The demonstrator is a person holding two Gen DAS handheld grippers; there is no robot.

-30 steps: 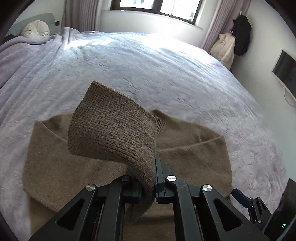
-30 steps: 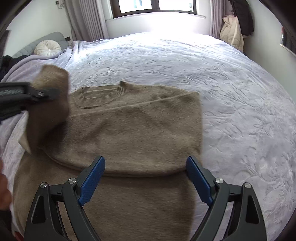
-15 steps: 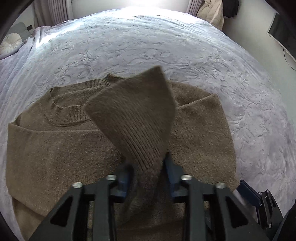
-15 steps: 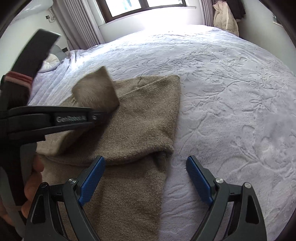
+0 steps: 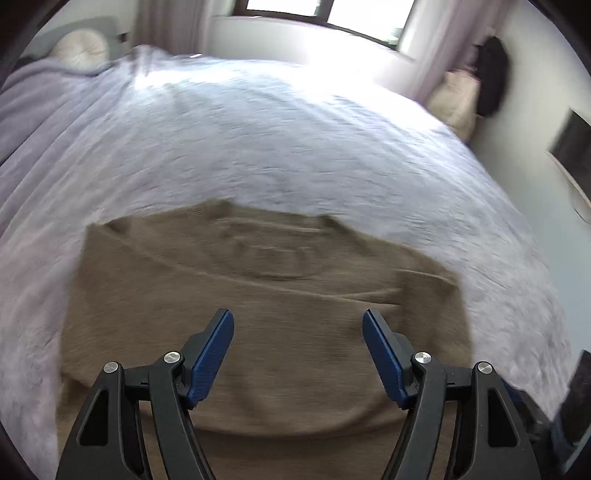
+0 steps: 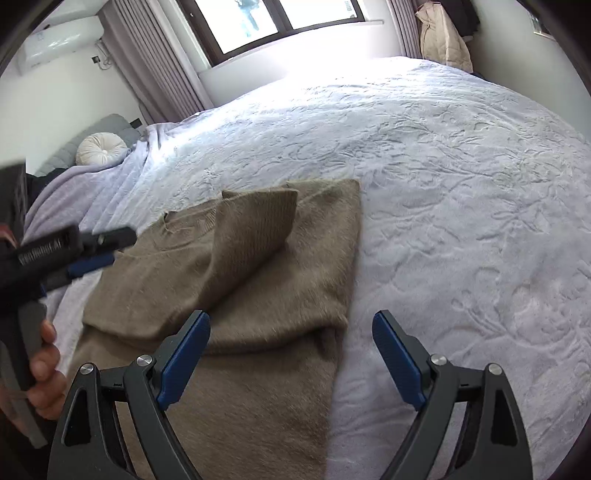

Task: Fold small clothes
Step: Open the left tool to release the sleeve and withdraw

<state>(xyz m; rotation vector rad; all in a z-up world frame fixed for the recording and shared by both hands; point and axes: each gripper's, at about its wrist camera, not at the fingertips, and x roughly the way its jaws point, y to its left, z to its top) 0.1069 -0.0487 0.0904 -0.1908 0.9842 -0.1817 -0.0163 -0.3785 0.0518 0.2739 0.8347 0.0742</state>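
Observation:
A brown knit sweater lies flat on the bed, both sides folded in; it also shows in the right wrist view. Its ribbed left sleeve lies across the chest, cuff near the collar. My left gripper is open and empty above the sweater's middle; it also shows at the left in the right wrist view. My right gripper is open and empty over the sweater's lower right edge.
The bed has a pale lilac embossed cover with wide room to the right. A round white cushion lies at the head. A window, hanging coats and a wall screen stand beyond.
My left gripper let go of the sleeve, which now lies across the sweater's chest. The gripper opened and pulled back to the left. My right gripper stayed open.

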